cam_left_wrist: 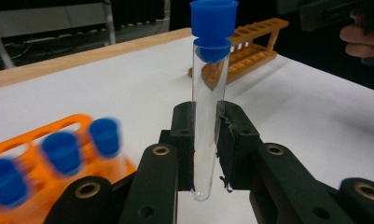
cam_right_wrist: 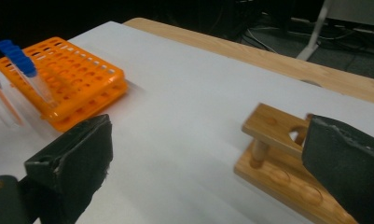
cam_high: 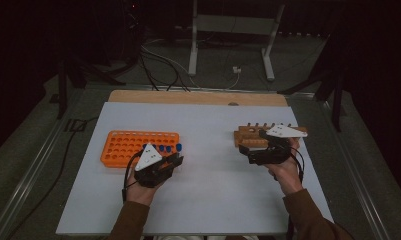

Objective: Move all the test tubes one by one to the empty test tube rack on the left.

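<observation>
My left gripper (cam_left_wrist: 206,122) is shut on a clear test tube (cam_left_wrist: 207,98) with a blue cap, held upright just right of the orange tube rack (cam_high: 122,147). Several blue-capped tubes (cam_left_wrist: 63,151) stand in that rack's near row, blurred in the left gripper view. My right gripper (cam_right_wrist: 208,154) is open wide with nothing between its jaws. It hovers over the white board at the near left end of the wooden rack (cam_right_wrist: 275,156). In the high view the right gripper (cam_high: 249,150) is at the board's right, and the left gripper (cam_high: 174,161) is left of centre.
A white board (cam_high: 208,185) covers the table, with a wooden strip (cam_high: 198,97) along its far edge. Beyond it on the floor lie cables (cam_high: 163,65) and the legs of a metal stand (cam_high: 233,30). Between the two racks the board is bare.
</observation>
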The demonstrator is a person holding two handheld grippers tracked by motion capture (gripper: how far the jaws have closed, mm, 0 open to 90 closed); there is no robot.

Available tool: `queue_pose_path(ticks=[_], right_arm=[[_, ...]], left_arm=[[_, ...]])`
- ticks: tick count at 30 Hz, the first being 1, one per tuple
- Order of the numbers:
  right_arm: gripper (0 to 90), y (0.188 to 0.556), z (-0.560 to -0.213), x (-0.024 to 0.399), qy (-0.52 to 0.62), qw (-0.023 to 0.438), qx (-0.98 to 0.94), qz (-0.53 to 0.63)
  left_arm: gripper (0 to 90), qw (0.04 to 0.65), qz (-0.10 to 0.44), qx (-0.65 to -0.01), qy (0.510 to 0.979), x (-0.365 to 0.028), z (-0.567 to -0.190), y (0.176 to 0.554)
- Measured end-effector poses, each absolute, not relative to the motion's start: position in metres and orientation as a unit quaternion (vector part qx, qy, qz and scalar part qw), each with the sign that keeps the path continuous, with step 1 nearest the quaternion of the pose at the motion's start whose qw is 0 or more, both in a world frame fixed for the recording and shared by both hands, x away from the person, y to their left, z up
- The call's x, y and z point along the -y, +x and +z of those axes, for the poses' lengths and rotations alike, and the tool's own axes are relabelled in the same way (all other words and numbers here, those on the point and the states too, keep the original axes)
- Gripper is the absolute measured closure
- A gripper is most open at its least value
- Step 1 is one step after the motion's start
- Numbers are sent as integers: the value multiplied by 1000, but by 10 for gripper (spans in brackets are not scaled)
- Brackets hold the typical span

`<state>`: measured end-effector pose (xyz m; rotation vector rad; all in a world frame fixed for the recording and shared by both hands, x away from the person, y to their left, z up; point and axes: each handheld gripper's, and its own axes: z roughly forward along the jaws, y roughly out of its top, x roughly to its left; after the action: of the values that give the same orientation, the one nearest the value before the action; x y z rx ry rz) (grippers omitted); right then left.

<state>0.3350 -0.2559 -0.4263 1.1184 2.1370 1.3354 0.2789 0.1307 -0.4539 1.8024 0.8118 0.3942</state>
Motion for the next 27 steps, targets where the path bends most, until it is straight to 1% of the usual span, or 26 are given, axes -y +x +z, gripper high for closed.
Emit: queue_pose_path(ticks=[7,15,27], right_arm=[[17,332,-428,268,409,200,-752,477],[6,329,-432,278,416,210,-751,468],[6,325,-432,290,426,216,-742,471]], left_arm=[[784,543,169,-347,746,-155,-449,275],[784,549,178,-358,734,-174,-445,276],[783,552,197,-392,709,-204,-443,274]])
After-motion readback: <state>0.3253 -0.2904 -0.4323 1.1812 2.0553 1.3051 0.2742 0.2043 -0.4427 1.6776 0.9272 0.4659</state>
